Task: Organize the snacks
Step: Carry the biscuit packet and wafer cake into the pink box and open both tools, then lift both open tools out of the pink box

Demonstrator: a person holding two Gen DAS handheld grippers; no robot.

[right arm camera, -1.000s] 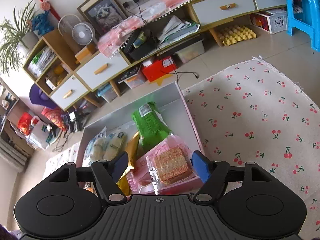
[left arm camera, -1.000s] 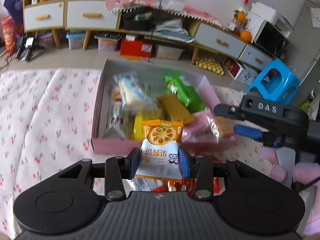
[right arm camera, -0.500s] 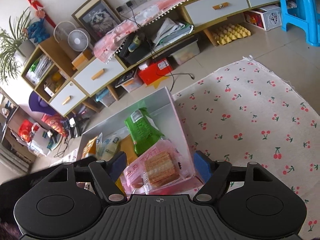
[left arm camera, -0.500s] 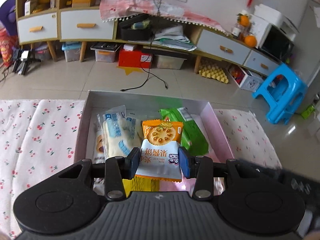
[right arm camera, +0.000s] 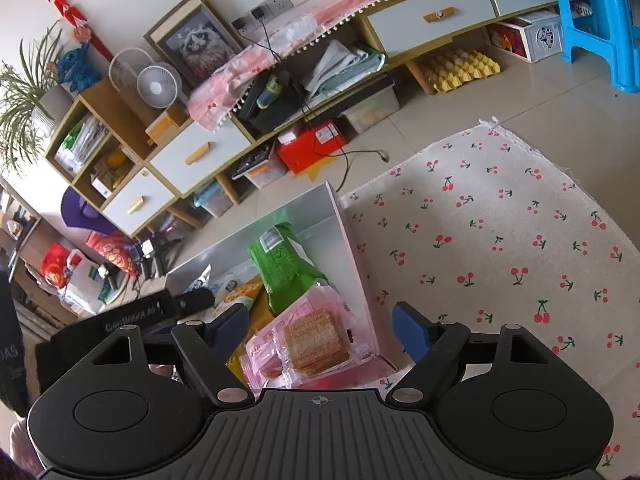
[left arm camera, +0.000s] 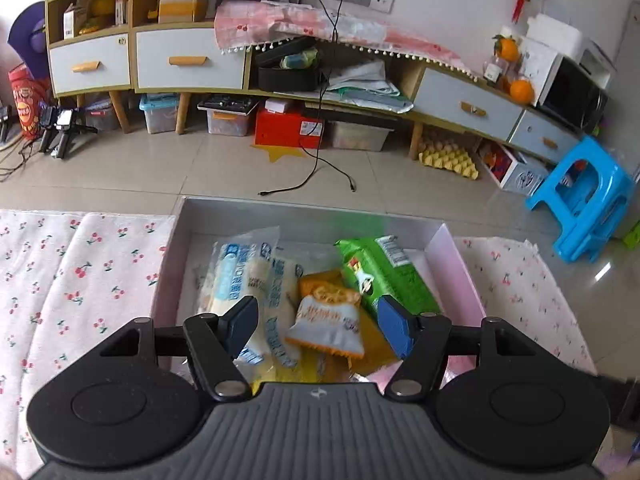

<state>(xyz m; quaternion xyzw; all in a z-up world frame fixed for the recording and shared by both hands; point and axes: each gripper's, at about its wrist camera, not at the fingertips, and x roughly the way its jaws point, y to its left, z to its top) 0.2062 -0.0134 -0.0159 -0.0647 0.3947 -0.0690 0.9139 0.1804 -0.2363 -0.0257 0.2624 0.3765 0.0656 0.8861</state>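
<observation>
**Biscuit packet lands in snack box**

The left gripper (left arm camera: 318, 326), its jaws just parted, stood open above the orange-and-white biscuit packet (left arm camera: 326, 318), which lay loose in the pink box (left arm camera: 460, 264). The right gripper (right arm camera: 320, 330) had been widening too, its pads clear of the pink wafer packet (right arm camera: 310, 342) below. Farther in lay a green packet (left arm camera: 384, 274) and pale blue-printed packets (left arm camera: 240, 276); the cherry-print cloth (right arm camera: 500, 240) spread beyond.

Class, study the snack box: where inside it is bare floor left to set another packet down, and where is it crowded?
Bare floor shows along the far wall of the box, behind the white-and-blue packets and green packet, and in the far-left corner. The near half is crowded: the orange biscuit packet and the pink wafer packet overlap there.
</observation>
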